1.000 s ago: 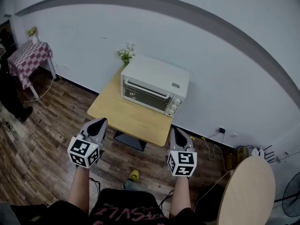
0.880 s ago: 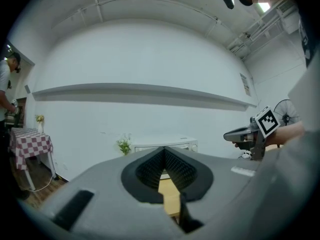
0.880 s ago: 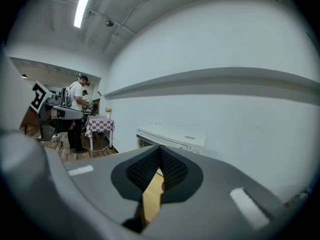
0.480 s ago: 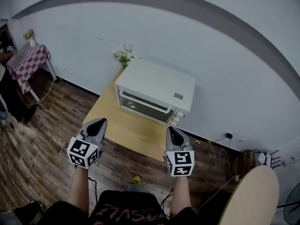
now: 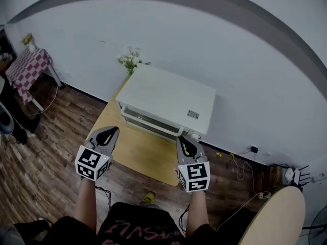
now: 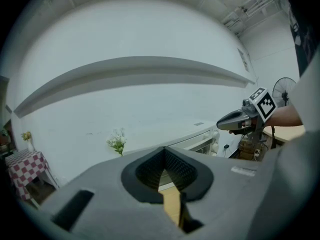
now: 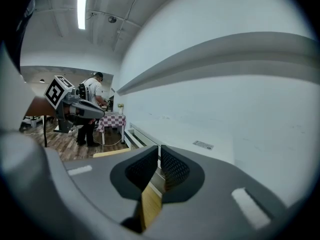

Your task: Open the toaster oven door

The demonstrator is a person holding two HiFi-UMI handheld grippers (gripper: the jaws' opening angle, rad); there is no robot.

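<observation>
Now, left tongs (image 5: 109,131): closed tight with nothing in them, over the near left part of the tabletop (image 5: 138,154), apart from the oven (image 5: 166,96).
Right tongs (image 5: 183,139): a slit apart, having just eased open, nothing between them; the tip is close to the oven's front right corner, by the knobs (image 5: 193,135), with no contact seen.
Oven: white, on the far half of the tabletop, its back near the wall (image 5: 230,60).
Door (image 5: 148,122): shut, facing the person.
Flowers (image 5: 129,60): at the oven's rear left corner.
Floor (image 5: 46,152): dark wood planks, with cables (image 5: 240,162) by the wall.
Checked table (image 5: 30,65): far left, well apart; a person (image 7: 92,114) stands beside it.
Round table (image 5: 276,218): near right.
</observation>
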